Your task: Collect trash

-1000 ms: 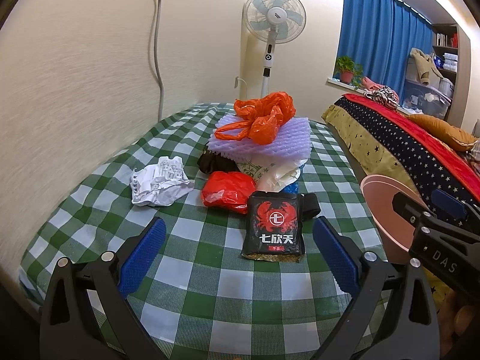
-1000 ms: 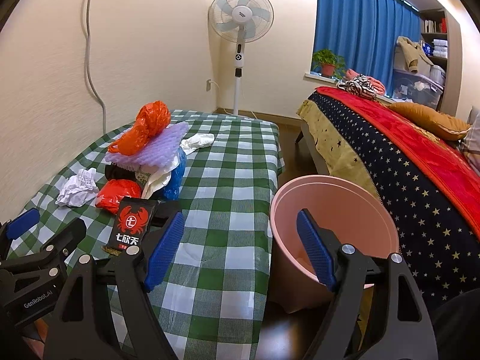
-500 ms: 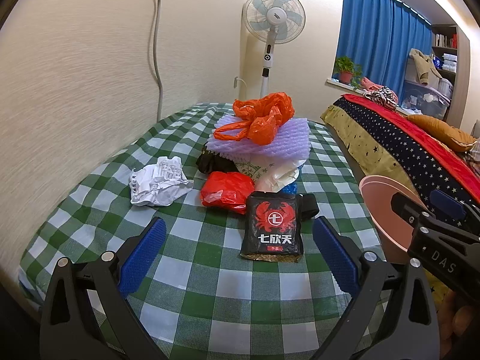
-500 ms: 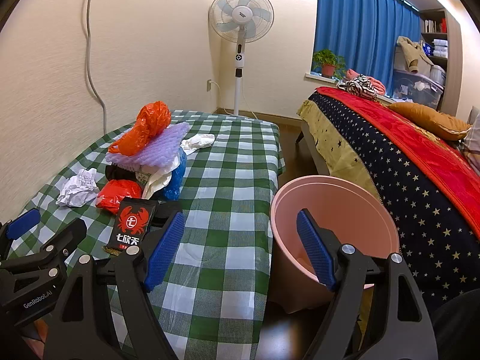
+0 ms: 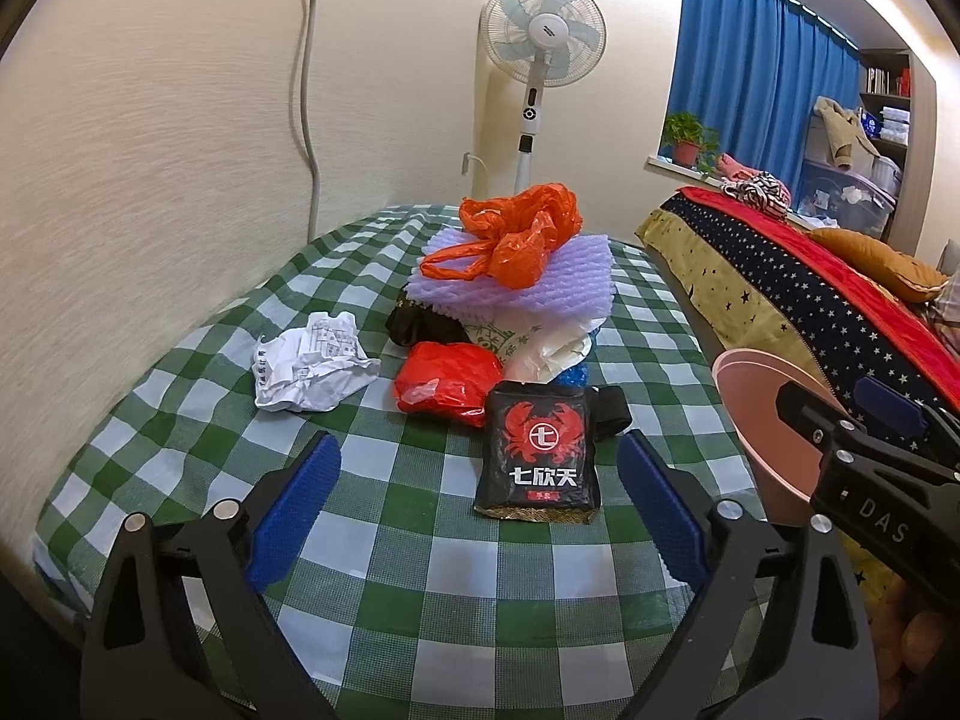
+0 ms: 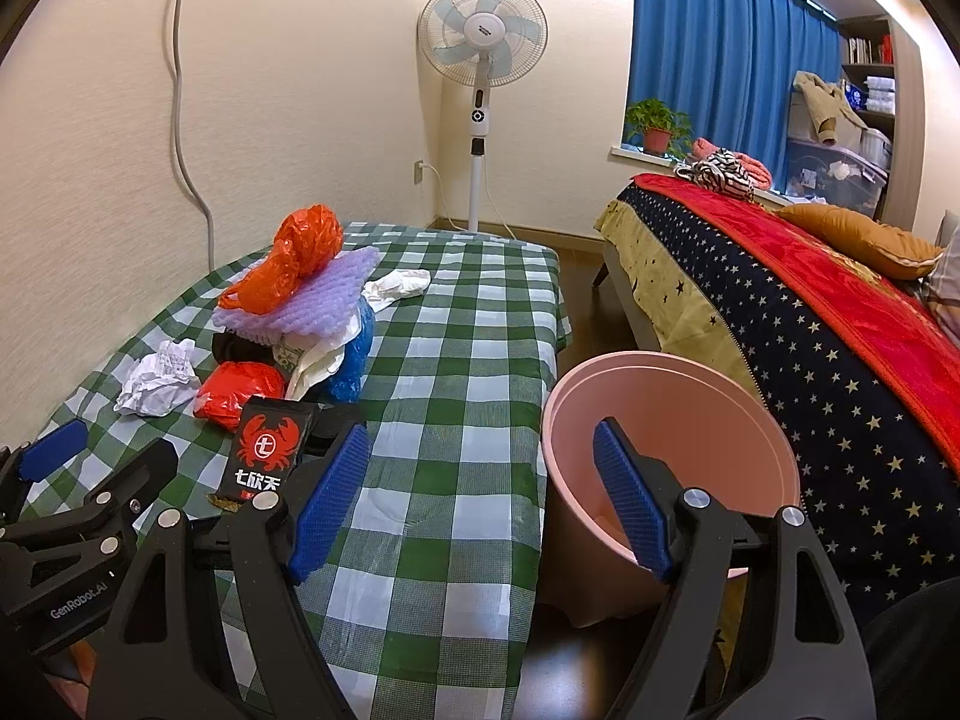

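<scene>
A heap of trash lies on the green-checked table (image 5: 420,570): a black packet with a red crab (image 5: 537,456), a red bag (image 5: 447,381), crumpled white paper (image 5: 306,369), and an orange bag (image 5: 516,234) on a purple foam sheet (image 5: 558,282). My left gripper (image 5: 477,456) hovers low over the cloth, its jaws wide and closing. The black packet lies just ahead between the tips, untouched by the pads. My right gripper (image 6: 480,435) stands open and empty off the table's right edge, in front of the pink bin (image 6: 672,420).
A cream wall runs along the table's left side. A standing fan (image 5: 543,48) is behind the table. A bed with a starred cover (image 6: 780,312) is to the right of the bin, with dark floor between it and the table.
The left gripper's blue pads have drawn slightly closer together. Both hands and all the trash have stayed where they were.
</scene>
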Tool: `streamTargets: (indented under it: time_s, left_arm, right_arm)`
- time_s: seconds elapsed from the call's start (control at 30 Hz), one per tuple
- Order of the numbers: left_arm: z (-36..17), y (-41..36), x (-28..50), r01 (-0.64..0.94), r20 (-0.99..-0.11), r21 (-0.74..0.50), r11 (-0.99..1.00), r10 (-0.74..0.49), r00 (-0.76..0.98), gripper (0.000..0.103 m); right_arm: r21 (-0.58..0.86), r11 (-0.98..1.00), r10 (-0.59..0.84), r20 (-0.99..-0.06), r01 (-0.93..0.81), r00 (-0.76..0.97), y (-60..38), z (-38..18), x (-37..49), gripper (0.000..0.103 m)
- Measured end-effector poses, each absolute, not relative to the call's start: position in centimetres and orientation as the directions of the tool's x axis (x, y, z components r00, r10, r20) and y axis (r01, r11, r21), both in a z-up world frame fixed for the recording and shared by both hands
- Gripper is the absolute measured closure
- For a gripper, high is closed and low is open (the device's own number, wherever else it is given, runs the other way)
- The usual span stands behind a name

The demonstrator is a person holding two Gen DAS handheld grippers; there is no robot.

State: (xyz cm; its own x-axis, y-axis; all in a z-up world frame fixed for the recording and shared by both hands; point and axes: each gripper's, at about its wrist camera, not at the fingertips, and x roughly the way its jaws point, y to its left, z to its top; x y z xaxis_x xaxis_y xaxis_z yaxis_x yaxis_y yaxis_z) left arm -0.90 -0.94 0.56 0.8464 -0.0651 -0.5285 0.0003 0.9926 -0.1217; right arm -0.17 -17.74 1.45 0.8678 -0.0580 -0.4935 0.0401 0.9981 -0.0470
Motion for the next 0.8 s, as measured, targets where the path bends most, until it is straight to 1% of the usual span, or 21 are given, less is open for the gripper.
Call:
streamTargets:
  time_s: [0.03, 0.13, 0.2, 0.27, 0.3, 0.37, 0.4, 0.43, 0.47, 0.63, 0.8]
  left_arm:
    - [0.6, -1.1, -0.9, 0.001, -0.530, -0.123, 0.992, -0.067, 0.846, 0.016]
    - [0.4, -0.6, -0.8, 0.008, -0.534, -0.134, 0.991, -0.079, 0.842, 0.021]
    - [0.3, -0.7, -0.7, 0.012, -0.538, -0.134, 0.991, -0.083, 0.839, 0.025]
    - [0.3, -0.9, -0.7, 0.009, -0.541, -0.130, 0.991, -0.079, 0.837, 0.033]
    - [0.2, -1.0, -0.6, 0.005, -0.544, -0.128, 0.992, -0.075, 0.836, 0.035]
    - [0.1, -1.0, -0.5, -0.009, -0.550, -0.124, 0.992, -0.061, 0.833, 0.043]
    - [0.0, -1.0, -0.4, -0.018, -0.553, -0.123, 0.992, -0.054, 0.832, 0.045]
    - [0.0, -1.0, -0.3, -0.026, -0.555, -0.126, 0.992, -0.049, 0.831, 0.048]
    - [-0.4, 0.6, 0.2, -0.030, -0.558, -0.133, 0.991, -0.049, 0.829, 0.050]
    - [-0.7, 1.2, 1.1, -0.071, -0.560, -0.113, 0.991, -0.005, 0.829, 0.056]
    - [-0.6, 2.9, 2.3, -0.140, -0.557, -0.104, 0.985, 0.059, 0.828, 0.058]
  right_arm:
    - [-0.044, 0.998, -0.054, -0.494, 0.038, 0.868, -17.7, 1.5, -0.1, 0.027]
    - [-0.028, 0.999, -0.037, -0.500, 0.026, 0.865, -17.6, 1.5, 0.1, 0.035]
    - [-0.005, 1.000, -0.014, -0.510, 0.013, 0.860, -17.8, 1.4, 0.2, 0.047]
    - [0.034, 0.999, 0.023, -0.524, -0.006, 0.851, -17.9, 1.3, 0.6, 0.054]
    - [0.048, 0.999, 0.036, -0.529, -0.012, 0.848, -18.0, 1.2, 0.7, 0.058]
    - [0.085, 0.996, 0.064, -0.537, -0.021, 0.841, -18.0, 1.1, 1.1, 0.062]
    - [0.097, 0.995, 0.073, -0.540, -0.024, 0.839, -18.2, 1.0, 1.2, 0.064]
    - [0.112, 0.993, 0.083, -0.544, -0.026, 0.835, -18.1, 0.9, 1.6, 0.065]
    - [0.119, 0.993, 0.089, -0.547, -0.029, 0.832, -18.0, 0.8, 1.8, 0.065]
    - [0.150, 0.987, 0.128, -0.560, -0.052, 0.818, -17.1, 0.1, 3.4, 0.066]
    - [0.174, 0.982, 0.156, -0.576, -0.066, 0.802, -16.6, -0.6, 5.0, 0.066]
